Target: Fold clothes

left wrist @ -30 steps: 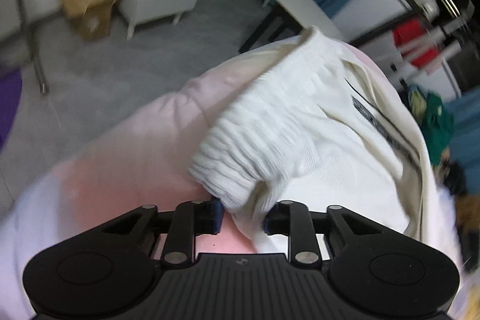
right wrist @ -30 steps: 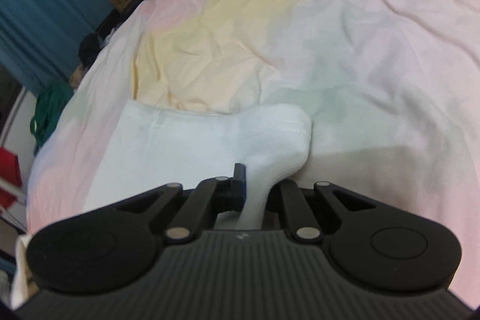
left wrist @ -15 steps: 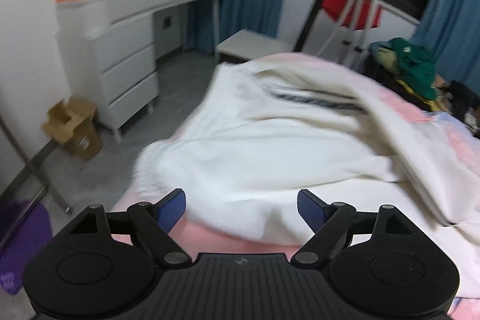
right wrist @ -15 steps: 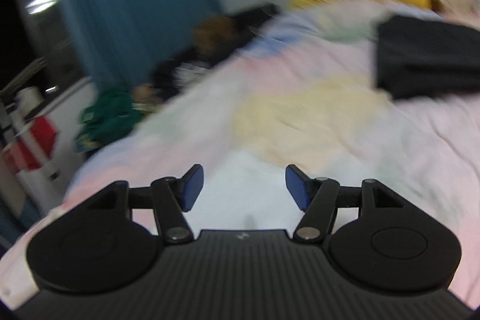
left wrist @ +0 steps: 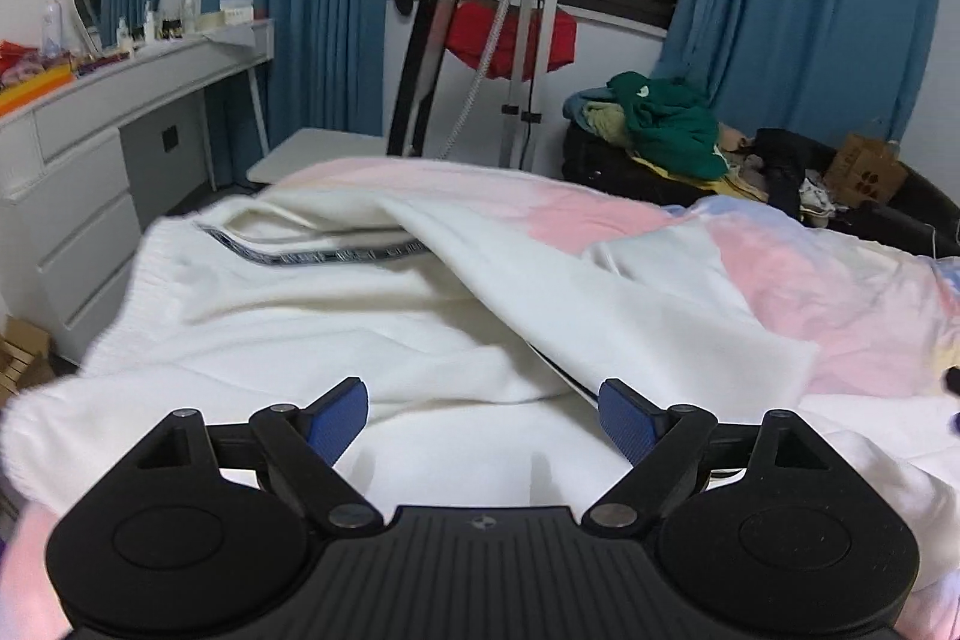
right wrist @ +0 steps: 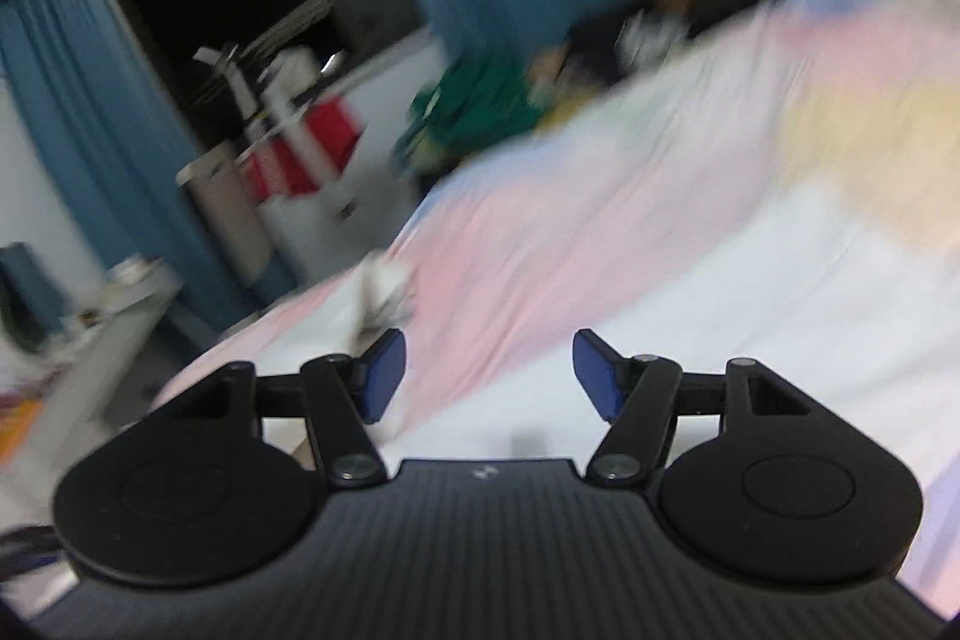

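So the left gripper (left wrist: 483,418) is spread wide with nothing in it, blue pads (left wrist: 336,421) just hanging over the white sweater (left wrist: 336,322), which lies rumpled on the bed (left wrist: 840,292) right in front of it and stretching ahead, one flap folded over the dark patterned stripe (left wrist: 336,256). Further ahead past the sweater there's a metal drying rack (left wrist: 522,10) with something red (left wrist: 510,40) on it, a heap of clothes topped by a green one (left wrist: 666,124) off to the right, and a white counter with drawers (left wrist: 90,148) to the left, cluttered with bottles. The right gripper (right wrist: 489,376) is also wide open and empty, hovering above the pink and white bedding (right wrist: 570,250). That view is super blurry, but you can make out the green heap (right wrist: 474,106) and blue curtains (right wrist: 90,100) ahead of it. Nothing sits between either gripper's fingers.
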`<state>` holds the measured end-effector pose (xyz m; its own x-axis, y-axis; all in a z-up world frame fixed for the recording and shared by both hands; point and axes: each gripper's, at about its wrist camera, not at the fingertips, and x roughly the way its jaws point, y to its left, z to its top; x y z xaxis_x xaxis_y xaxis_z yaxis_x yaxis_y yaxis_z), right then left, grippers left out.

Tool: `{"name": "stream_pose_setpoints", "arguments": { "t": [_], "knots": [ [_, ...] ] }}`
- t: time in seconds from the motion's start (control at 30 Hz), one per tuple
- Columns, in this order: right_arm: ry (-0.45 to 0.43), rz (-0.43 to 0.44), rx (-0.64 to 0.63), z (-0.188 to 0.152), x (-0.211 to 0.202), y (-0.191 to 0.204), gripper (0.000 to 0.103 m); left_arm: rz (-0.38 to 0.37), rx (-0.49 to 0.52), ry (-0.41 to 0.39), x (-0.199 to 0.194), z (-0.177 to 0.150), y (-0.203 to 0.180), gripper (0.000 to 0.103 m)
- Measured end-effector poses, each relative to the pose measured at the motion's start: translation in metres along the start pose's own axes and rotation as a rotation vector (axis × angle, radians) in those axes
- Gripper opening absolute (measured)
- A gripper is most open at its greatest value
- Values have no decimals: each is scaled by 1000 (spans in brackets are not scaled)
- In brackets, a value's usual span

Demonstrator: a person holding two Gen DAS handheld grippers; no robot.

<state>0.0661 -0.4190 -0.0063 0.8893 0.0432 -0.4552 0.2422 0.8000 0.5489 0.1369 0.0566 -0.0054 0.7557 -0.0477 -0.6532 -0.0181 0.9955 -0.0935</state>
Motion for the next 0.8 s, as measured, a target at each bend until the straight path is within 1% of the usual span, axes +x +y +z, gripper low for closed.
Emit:
{"name": "stream_pose_setpoints", "arguments": {
  "t": [0.03, 0.1, 0.2, 0.3, 0.4, 0.43, 0.5, 0.57, 0.63, 0.67, 0.73, 0.8],
  "knots": [
    [47, 32, 37, -2, 10, -2, 64, -8, -1, 4, 7, -3, -2, 86],
    [116, 58, 120, -8, 38, 1, 64, -25, -2, 11, 22, -8, -7, 86],
    [220, 97, 244, -18, 81, 5, 59, -50, -5, 21, 43, -16, -14, 86],
    [320, 132, 367, -27, 123, 10, 59, -45, -17, 43, 50, -21, -5, 86],
    [364, 106, 444, -42, 159, 22, 59, -31, -19, 56, 60, -22, -3, 86],
    [382, 104, 461, -45, 170, 24, 61, -30, -14, 57, 62, -22, -4, 86],
    [393, 67, 438, -45, 183, 31, 62, -20, 0, 55, 66, -22, -4, 86],
    [411, 54, 421, -42, 193, 36, 63, -7, 13, 51, 69, -22, -5, 86],
    [425, 50, 402, -37, 195, 41, 63, -17, 2, 59, 74, -22, -4, 86],
    [428, 55, 389, -35, 192, 44, 62, -21, -7, 68, 76, -22, -3, 86],
    [423, 92, 342, -32, 182, 51, 59, -32, -28, 84, 80, -22, 0, 86],
    [424, 146, 366, -31, 174, 53, 60, -41, -42, 87, 81, -22, 3, 86]
  ]
}}
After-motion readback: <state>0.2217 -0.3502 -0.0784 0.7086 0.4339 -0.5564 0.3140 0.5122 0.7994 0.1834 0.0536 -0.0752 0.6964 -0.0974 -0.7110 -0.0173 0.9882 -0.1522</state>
